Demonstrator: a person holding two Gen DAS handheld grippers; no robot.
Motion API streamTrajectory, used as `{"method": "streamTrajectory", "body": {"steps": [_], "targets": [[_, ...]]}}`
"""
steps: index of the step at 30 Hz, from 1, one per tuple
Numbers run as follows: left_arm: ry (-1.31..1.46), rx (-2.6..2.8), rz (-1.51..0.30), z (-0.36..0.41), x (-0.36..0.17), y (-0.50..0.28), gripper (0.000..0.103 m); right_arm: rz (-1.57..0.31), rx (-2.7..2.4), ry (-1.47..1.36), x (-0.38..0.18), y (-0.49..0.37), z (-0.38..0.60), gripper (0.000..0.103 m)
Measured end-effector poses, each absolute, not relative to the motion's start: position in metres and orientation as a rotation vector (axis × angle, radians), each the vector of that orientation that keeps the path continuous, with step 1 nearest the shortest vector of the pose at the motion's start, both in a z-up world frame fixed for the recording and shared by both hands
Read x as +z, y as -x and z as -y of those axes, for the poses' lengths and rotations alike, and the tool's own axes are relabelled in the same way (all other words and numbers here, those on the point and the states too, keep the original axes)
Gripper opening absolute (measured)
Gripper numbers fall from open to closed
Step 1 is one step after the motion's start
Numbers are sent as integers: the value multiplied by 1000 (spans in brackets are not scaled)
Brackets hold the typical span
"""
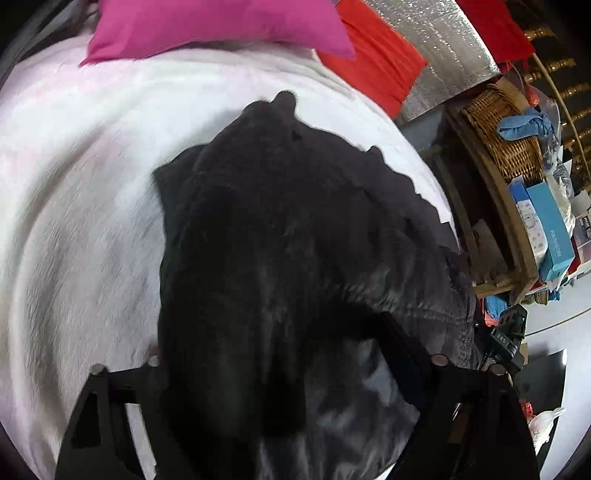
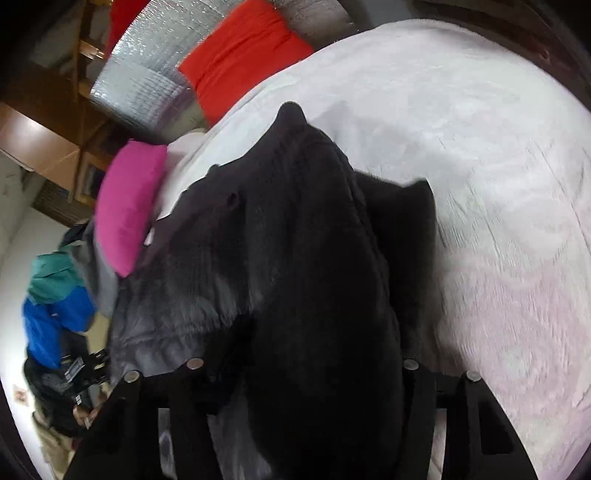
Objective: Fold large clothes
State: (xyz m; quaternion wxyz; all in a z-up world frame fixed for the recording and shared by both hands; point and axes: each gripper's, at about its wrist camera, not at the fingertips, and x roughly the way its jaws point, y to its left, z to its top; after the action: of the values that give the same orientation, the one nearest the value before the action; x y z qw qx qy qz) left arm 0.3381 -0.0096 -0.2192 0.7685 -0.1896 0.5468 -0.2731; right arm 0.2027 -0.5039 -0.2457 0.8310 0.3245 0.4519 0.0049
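A large black garment (image 1: 280,229) with a grey lining hangs from my left gripper (image 1: 280,369) over the white bed cover (image 1: 81,192). The cloth drapes over the left fingers and hides the tips. In the right wrist view the same black garment (image 2: 303,251) hangs from my right gripper (image 2: 303,376), bunched between and over its fingers. Both grippers hold it lifted above the bed. Its far end trails on the white bed cover (image 2: 498,184).
A pink pillow (image 1: 207,26) and a red pillow (image 1: 376,59) lie at the head of the bed. A wicker basket (image 1: 506,133) and blue boxes (image 1: 546,229) sit on a shelf to the right. Blue and green clothes (image 2: 55,295) are piled left of the bed.
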Motion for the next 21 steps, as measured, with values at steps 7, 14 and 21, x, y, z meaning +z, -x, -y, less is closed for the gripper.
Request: {"method": "streamTrajectory", "body": {"steps": [7,14,21], "targets": [[529,-521,-1094,-5,-208,-358,33,-807,-74,-582,-209,-227,498,28],[406,-396,-1124,14,-223,-364,51,-811,-147,-530,-239,-258,506,43],[385,-351,-1097,-10,-208,-345,59,-754,-209,-651,-216,-217,536,61]]}}
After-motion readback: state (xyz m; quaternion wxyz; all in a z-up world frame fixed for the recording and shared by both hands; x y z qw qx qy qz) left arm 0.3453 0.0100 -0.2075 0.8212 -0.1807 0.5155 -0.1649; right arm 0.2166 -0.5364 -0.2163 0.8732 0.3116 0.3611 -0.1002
